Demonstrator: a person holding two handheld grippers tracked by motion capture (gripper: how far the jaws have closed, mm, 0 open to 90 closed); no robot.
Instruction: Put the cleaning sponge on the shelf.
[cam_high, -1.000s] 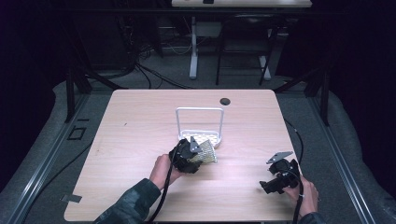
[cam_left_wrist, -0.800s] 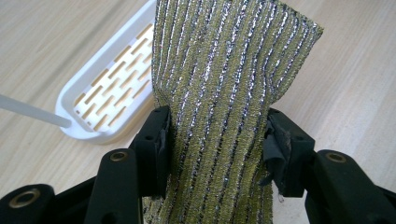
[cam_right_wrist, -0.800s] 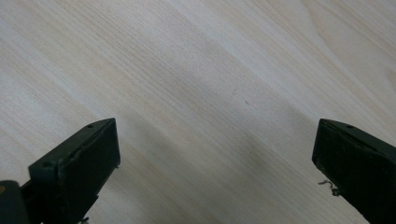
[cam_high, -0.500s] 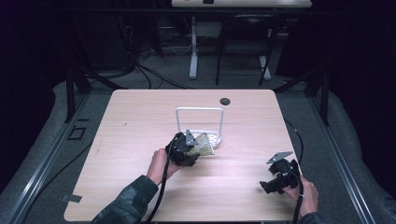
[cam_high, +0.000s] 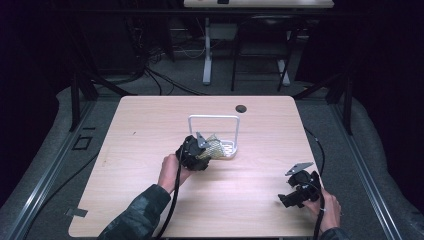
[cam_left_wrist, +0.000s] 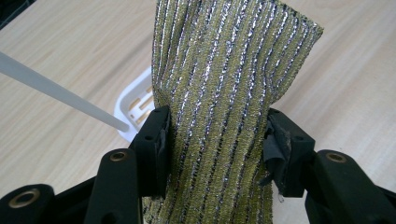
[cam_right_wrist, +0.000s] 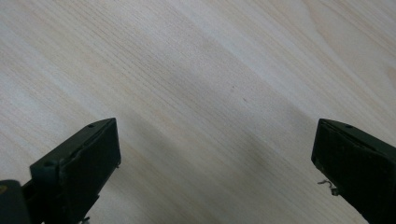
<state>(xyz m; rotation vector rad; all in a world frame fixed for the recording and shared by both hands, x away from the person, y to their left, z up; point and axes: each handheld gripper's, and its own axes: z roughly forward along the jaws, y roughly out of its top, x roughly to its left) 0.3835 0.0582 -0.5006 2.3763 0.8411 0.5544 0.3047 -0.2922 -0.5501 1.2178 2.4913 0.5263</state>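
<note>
Your left gripper (cam_left_wrist: 217, 140) pinched the gold-striped scouring cloth (cam_left_wrist: 224, 93) across its width, the cloth's long axis running up the frame. The white wire rack (cam_high: 220, 135) lay just beyond it at centre frame. Your right gripper (cam_right_wrist: 215, 172), jaws spread and empty, rested at lower right, well apart.

Left tongs (cam_left_wrist: 217, 140) clamped on something — right tongs (cam_right_wrist: 215, 158) spread wide, low over the table.
</note>
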